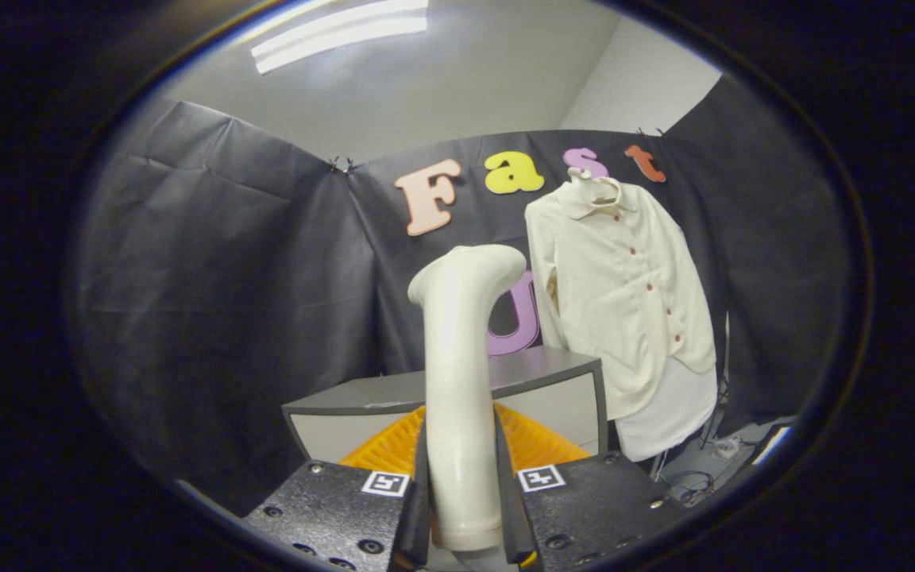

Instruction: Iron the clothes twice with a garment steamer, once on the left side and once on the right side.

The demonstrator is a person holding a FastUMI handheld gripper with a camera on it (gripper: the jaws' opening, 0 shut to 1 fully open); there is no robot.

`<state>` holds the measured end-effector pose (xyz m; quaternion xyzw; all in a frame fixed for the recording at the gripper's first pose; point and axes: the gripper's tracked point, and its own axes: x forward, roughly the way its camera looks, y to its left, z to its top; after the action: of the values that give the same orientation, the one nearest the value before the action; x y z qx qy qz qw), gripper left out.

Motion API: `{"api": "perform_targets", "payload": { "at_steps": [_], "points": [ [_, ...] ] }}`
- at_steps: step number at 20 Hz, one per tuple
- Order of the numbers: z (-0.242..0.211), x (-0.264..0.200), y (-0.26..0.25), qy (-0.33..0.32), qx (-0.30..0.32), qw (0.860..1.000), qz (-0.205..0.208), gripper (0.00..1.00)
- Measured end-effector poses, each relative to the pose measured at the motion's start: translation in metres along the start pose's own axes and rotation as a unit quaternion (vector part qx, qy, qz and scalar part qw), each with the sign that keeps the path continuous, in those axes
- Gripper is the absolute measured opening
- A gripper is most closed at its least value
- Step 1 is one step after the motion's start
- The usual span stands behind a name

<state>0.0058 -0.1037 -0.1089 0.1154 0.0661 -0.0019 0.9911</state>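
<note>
Gripper view. Tongs (464,508): closed round the steamer (461,381) handle, both fingers pressing it, head upright. Orange basket (537,445) and grey desk (505,377) just beyond. Shirt (624,294): hanging farther off, right. Advice: carry the head level to one shirt front, stroke downward steadily.

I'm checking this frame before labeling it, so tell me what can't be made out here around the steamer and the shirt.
- Garment steamer, gripper view: its base is hidden where the gripper has its jaws shut on the handle; the steam face points away.
- Shirt: the far sleeve is hidden behind its body, and the hanger is mostly covered by the collar.
- Orange tray: mostly hidden behind the steamer and jaws.
- Cables on the floor: too small to identify.
</note>
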Motion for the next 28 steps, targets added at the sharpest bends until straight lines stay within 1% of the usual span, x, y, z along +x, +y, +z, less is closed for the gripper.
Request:
{"api": "perform_targets", "payload": {
  "at_steps": [3, 6, 7, 9, 11, 14, 18, 28],
  "points": [
    [-0.007, 0.002, 0.038, 0.006, -0.032, 0.999, 0.004, 0.35],
    [-0.003, 0.009, 0.078, 0.006, -0.054, 0.998, 0.013, 0.35],
    [0.005, 0.013, 0.086, -0.003, -0.076, 0.997, 0.012, 0.35],
    [0.012, 0.021, 0.104, -0.009, -0.084, 0.996, 0.015, 0.35],
    [0.019, 0.029, 0.119, -0.007, -0.071, 0.997, 0.024, 0.35],
    [0.019, 0.039, 0.128, 0.015, -0.045, 0.999, 0.027, 0.35],
    [0.021, 0.04, 0.113, 0.01, -0.056, 0.998, -0.004, 0.35],
    [0.026, 0.035, 0.109, 0.003, -0.059, 0.998, -0.013, 0.35]
  ]
}}
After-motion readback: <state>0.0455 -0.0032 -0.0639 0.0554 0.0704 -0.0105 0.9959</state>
